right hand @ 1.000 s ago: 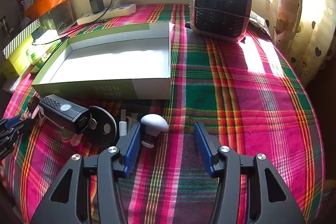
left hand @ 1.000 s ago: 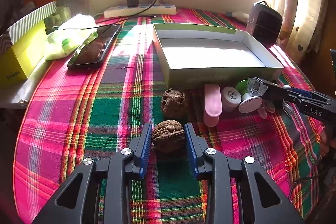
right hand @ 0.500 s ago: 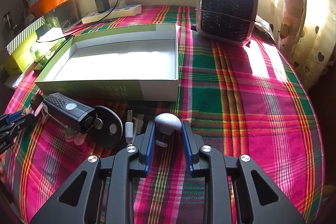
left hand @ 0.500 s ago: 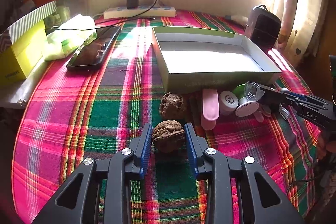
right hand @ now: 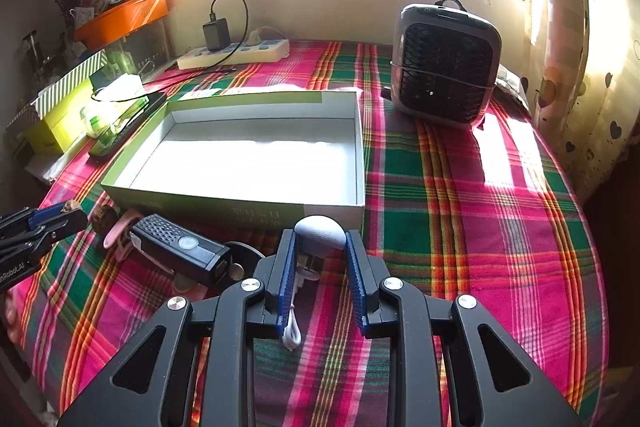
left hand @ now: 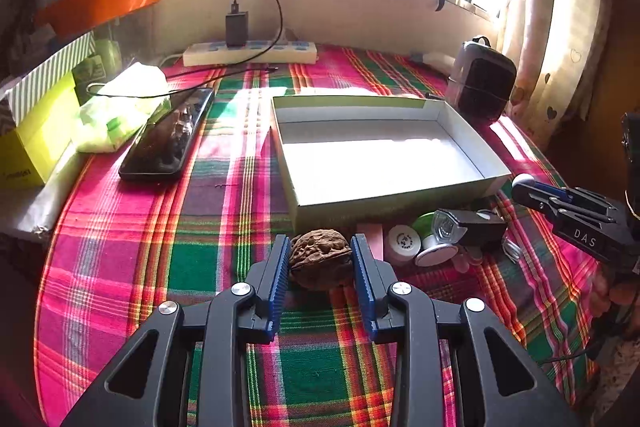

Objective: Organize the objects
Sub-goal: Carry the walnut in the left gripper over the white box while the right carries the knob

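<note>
My left gripper (left hand: 320, 247) is shut on a brown walnut (left hand: 321, 259) and holds it above the plaid cloth, in front of the open green-and-white box (left hand: 384, 163). My right gripper (right hand: 320, 241) is shut on a small white mushroom-shaped object (right hand: 320, 231), lifted just before the box's (right hand: 256, 163) near wall; a white cord loop (right hand: 292, 335) hangs below it. The right gripper with the white object shows at the left wrist view's right edge (left hand: 560, 199). The left gripper shows in the right wrist view (right hand: 36, 227).
Beside the box's near wall lie a black device (right hand: 180, 251), a pink strip (right hand: 120, 231), a second walnut (right hand: 102, 217) and white round caps (left hand: 404, 241). A phone (left hand: 168, 139), tissue pack (left hand: 120, 107), power strip (left hand: 248, 53) and small heater (right hand: 444, 67) stand around.
Both grippers have lifted their objects off the cloth and moved toward the box. The right gripper closed on the white mushroom-shaped object; the left kept its hold on the walnut.
</note>
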Demonstrator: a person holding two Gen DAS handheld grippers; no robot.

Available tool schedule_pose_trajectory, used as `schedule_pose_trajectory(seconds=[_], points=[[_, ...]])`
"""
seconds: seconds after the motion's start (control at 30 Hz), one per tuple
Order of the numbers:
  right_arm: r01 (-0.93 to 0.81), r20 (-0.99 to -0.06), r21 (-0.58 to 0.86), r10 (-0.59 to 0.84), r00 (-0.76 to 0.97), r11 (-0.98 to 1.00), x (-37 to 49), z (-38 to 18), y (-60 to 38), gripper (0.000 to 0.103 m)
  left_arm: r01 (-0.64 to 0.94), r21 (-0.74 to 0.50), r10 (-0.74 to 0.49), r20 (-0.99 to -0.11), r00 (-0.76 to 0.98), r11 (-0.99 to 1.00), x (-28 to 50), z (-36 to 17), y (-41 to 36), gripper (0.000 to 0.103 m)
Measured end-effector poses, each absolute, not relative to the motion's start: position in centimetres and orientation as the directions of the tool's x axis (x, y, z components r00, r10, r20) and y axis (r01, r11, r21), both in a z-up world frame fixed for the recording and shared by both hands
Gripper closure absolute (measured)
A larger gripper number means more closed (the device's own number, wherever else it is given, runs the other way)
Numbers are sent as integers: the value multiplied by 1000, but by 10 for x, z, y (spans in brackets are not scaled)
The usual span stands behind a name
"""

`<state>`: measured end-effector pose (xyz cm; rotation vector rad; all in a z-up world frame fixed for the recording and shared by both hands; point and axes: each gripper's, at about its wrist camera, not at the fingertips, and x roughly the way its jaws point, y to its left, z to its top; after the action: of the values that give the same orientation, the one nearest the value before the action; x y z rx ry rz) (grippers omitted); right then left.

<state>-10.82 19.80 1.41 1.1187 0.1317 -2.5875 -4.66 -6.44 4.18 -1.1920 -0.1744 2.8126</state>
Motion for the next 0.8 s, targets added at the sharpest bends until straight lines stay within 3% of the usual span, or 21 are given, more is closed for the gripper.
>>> schedule_pose_trajectory(seconds=[0.4, 0.8], points=[[397, -723, 51, -308, -618, -916, -147, 26, 168, 77, -111, -122, 165, -687, -708, -986, -103, 59, -52, 74], [436, -756, 44, -315, -574, -899, -198, 24, 142, 77, -123, -145, 190, -720, -668, -982, -164, 50, -49, 74]])
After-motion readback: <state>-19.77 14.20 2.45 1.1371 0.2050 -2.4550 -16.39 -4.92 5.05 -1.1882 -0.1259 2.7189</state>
